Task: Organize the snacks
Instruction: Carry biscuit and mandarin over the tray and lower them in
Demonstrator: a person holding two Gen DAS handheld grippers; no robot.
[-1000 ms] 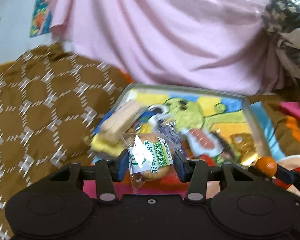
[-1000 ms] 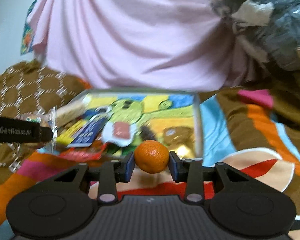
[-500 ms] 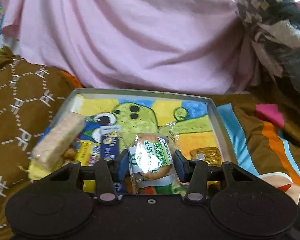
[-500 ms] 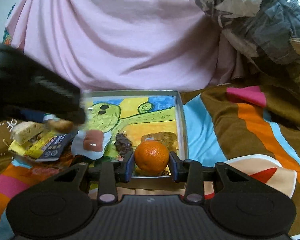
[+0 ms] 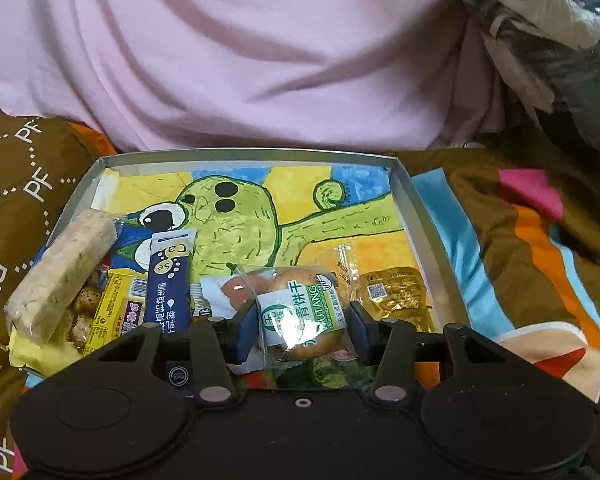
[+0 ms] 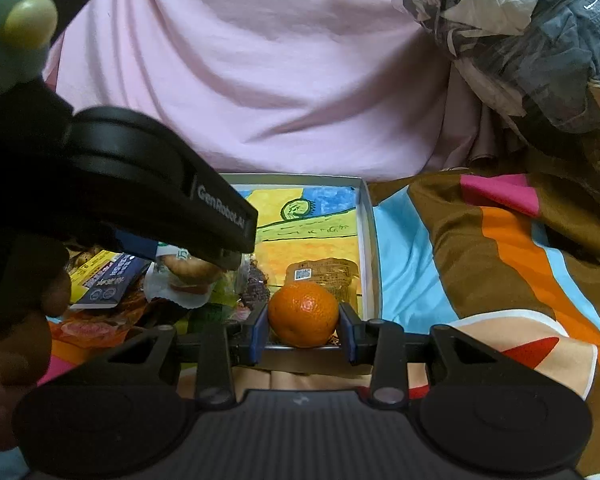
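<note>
Snacks are lying in a shallow grey tray (image 5: 414,204) lined with a green cartoon drawing, and each wrist camera is revealing a different share of them. Through the left wrist view, the left gripper (image 5: 303,330) is clamping a clear-wrapped round biscuit (image 5: 304,320) between its blue pads, jaws partly closed on the packet, over the near edge of the tray. That same view is showing the tray's left side, where a pale rice bar (image 5: 62,270) is leaning over a yellow packet (image 5: 114,312) beside a dark blue sachet (image 5: 169,284), with a gold packet (image 5: 396,294) sitting at the right.

Through the right wrist view, the right gripper (image 6: 303,334) is pinching a mandarin (image 6: 303,314) with its jaws narrowly set, just over the tray's near right corner (image 6: 366,240). Here the left gripper's black body (image 6: 140,184) is blocking most of the tray's left half, so the rice bar is going unseen, while the gold packet (image 6: 324,274) is showing right behind the fruit. A hand (image 6: 16,344) is appearing at the left edge. Striped bedding (image 6: 500,264) is spreading to the right of the tray.
</note>
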